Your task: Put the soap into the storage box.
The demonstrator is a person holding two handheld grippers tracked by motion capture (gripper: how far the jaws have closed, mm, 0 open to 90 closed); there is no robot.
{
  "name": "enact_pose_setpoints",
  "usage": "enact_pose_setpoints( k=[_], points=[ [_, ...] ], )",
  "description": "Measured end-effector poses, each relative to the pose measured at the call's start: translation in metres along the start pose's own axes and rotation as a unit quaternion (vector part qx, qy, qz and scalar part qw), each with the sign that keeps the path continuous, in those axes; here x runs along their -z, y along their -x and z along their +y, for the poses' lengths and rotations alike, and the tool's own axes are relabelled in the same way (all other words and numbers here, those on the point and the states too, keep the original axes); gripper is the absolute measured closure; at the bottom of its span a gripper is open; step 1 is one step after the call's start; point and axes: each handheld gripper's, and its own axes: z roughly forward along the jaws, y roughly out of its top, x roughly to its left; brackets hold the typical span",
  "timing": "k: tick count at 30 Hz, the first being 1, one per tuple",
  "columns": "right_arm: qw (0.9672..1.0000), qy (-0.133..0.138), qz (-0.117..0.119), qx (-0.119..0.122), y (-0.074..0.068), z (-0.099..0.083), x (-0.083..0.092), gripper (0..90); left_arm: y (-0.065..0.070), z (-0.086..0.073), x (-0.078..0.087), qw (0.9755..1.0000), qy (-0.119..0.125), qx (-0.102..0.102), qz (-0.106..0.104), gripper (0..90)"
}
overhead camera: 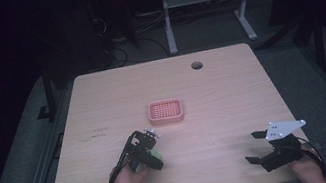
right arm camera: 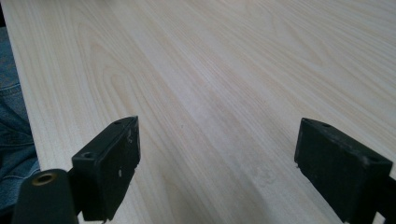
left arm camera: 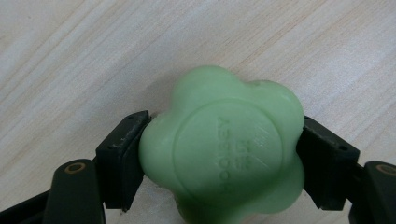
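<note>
currently holding green flower-shaped soap (left arm camera: 224, 149) in left gripper (left arm camera: 222, 156), jaws clamped against its two opposite sides, low over the wooden table (overhead camera: 231, 89) near the front-left edge. in the high view, showing as a green patch (overhead camera: 154, 155) at the left gripper (overhead camera: 149, 152), just short of the pink soap dish (overhead camera: 166, 111), which is sitting near the table's middle, apart from the soap. embossed lettering facing the camera, too blurred to read.

right gripper (right arm camera: 217, 163) hanging idle with jaws spread wide, nothing between them, bare table below; resting at front right (overhead camera: 262, 147), well apart from soap and dish.

judging step in hand as carrying the soap toward the dish.

risks from here:
- gripping on rounded lobes, not flat faces; likely slipping or rotating in the pads if swung fast or tilted.
- soap surface looking smooth and waxy; squeezing harder probably denting it or squirting it out forward.
- dish being light plastic by the look of it; nudging its rim with a jaw on the way down probably sliding it across the table.
- releasing too high probably bouncing the soap off the grid and over the rim.
- right gripper too far off to steady the dish.
</note>
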Motion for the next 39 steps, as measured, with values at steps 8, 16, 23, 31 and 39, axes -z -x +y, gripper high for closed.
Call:
enact_pose_setpoints(
  k=[8, 16, 23, 31, 39],
  points=[
    [1.0, 0.001, -0.001, -0.001, 0.0, 0.0, 0.001, 13.8, 0.0, -0.002, 0.001, 0.9999, 0.007, -0.008, -0.005, 26.5],
    [1.0, 0.002, -0.001, 0.001, 0.001, 0.0, 0.001, 13.8, 0.0, -0.001, 0.004, 0.9998, 0.016, -0.01, -0.009, 26.7],
    [1.0, 0.003, -0.001, 0.002, 0.001, 0.0, 0.001, 13.8, 0.0, 0.003, 0.012, 0.9996, 0.027, -0.012, 0.002, 26.7],
    [1.0, 0.004, -0.001, 0.002, 0.001, 0.0, 0.002, 13.8, -0.006, 0.011, 0.02, 0.9994, 0.034, -0.011, -0.001, 26.8],
    [1.0, 0.004, -0.001, 0.002, 0.001, 0.0, 0.002, 13.7, -0.01, 0.025, 0.025, 0.9991, 0.04, -0.012, 0.001, 26.7]
  ],
)
